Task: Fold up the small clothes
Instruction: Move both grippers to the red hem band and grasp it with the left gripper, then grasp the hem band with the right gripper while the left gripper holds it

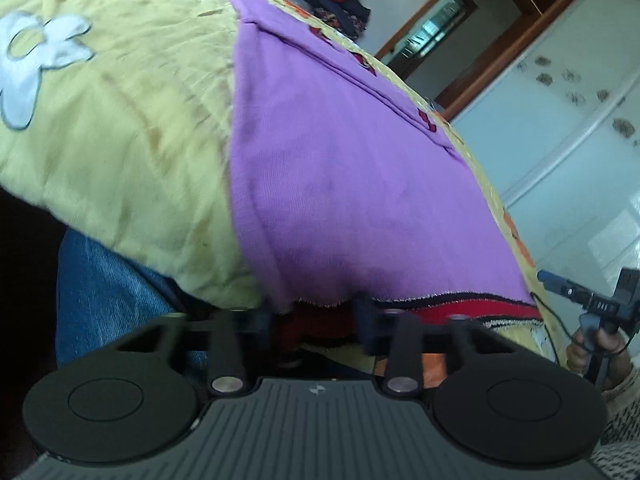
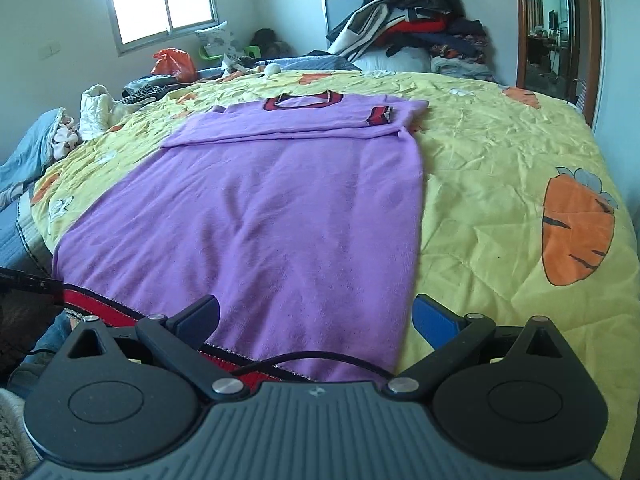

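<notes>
A purple knit top (image 2: 260, 208) lies flat on the yellow carrot-print bedspread (image 2: 500, 184). Its red-and-black neckline (image 2: 304, 102) is at the far end, and both sleeves are folded across the chest with one cuff (image 2: 380, 116) showing. My left gripper (image 1: 316, 310) is at the near left corner of the red-trimmed hem (image 1: 440, 310). Its fingers have narrowed around that corner and cloth fills the gap between them. My right gripper (image 2: 318, 320) stands open over the near right part of the hem, with the cloth lying loose under it. A hand (image 1: 592, 348) holds the right gripper at the picture's edge.
Heaped clothes (image 2: 420, 20) sit at the head of the bed. More garments (image 2: 96, 108) and an orange bag (image 2: 174, 62) lie at the far left. A denim-clad leg (image 1: 112, 288) stands against the bed's near edge. A black cable (image 2: 312, 360) crosses the hem. Bare bedspread spreads to the right.
</notes>
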{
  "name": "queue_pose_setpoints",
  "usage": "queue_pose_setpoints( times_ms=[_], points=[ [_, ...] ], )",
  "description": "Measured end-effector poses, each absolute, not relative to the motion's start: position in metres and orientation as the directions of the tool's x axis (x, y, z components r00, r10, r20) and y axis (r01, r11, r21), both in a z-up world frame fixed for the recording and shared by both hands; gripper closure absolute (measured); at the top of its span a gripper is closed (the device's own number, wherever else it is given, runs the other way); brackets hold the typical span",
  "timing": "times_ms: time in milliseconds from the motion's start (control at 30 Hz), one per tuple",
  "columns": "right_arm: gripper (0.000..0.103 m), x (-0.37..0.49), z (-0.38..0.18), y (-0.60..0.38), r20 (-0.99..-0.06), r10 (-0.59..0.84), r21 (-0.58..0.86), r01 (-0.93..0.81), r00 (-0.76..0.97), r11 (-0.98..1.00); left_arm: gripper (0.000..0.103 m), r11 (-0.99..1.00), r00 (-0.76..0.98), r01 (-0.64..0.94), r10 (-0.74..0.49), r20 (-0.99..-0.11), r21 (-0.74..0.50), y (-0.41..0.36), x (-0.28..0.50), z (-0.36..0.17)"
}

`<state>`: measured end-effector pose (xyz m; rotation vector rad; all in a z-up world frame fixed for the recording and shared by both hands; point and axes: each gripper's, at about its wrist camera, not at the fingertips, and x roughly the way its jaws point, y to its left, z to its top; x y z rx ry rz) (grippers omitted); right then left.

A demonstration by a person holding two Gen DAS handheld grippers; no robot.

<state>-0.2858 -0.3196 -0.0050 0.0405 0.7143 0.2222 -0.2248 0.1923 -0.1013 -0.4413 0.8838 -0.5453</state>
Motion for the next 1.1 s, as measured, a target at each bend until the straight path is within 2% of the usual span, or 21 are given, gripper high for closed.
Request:
queue_pose_setpoints(
  times_ms=[33,100,600,700,733,867,1000,1067,1100],
  points=[
    [0.000,-0.285,-0.005,-0.320,-0.650,0.217,0.117,-0.186,0.728,0.976,0.092,0.773,0.513,0.253,-0.617,-0.597,-0.582,0.194,-0.226,-0.102],
    [0.000,-0.286,-0.005,-0.322,-0.652,0.222,0.125,-0.186,0.725,0.975,0.096,0.764,0.513,0.245,-0.624,-0.589,-0.597,0.197,-0.227,-0.101],
    [0.001,-0.305,-0.008,-0.366,-0.627,0.313,0.296,-0.153,0.713,0.943,0.098,0.638,0.500,0.255,-0.730,-0.466,-0.726,0.223,-0.235,-0.069],
    [0.026,-0.305,-0.012,-0.372,-0.623,0.343,0.343,-0.148,0.703,0.927,0.098,0.621,0.485,0.269,-0.748,-0.453,-0.737,0.223,-0.233,-0.062],
    [0.039,-0.304,-0.015,-0.373,-0.625,0.349,0.359,-0.139,0.698,0.923,0.098,0.612,0.478,0.273,-0.756,-0.448,-0.742,0.222,-0.231,-0.061],
    [0.041,-0.297,-0.020,-0.382,-0.606,0.358,0.416,-0.101,0.710,0.904,0.098,0.597,0.462,0.289,-0.772,-0.437,-0.748,0.222,-0.229,-0.057],
    [0.042,-0.287,-0.025,-0.387,-0.628,0.381,0.469,-0.060,0.678,0.881,0.098,0.603,0.462,0.277,-0.766,-0.447,-0.748,0.221,-0.228,-0.060],
    [0.051,-0.289,-0.028,-0.388,-0.625,0.440,0.527,-0.068,0.645,0.847,0.098,0.600,0.463,0.274,-0.767,-0.444,-0.751,0.222,-0.229,-0.062],
    [0.051,-0.292,-0.030,-0.387,-0.620,0.474,0.560,-0.070,0.626,0.826,0.098,0.602,0.463,0.273,-0.766,-0.445,-0.751,0.222,-0.229,-0.063]
  ],
)
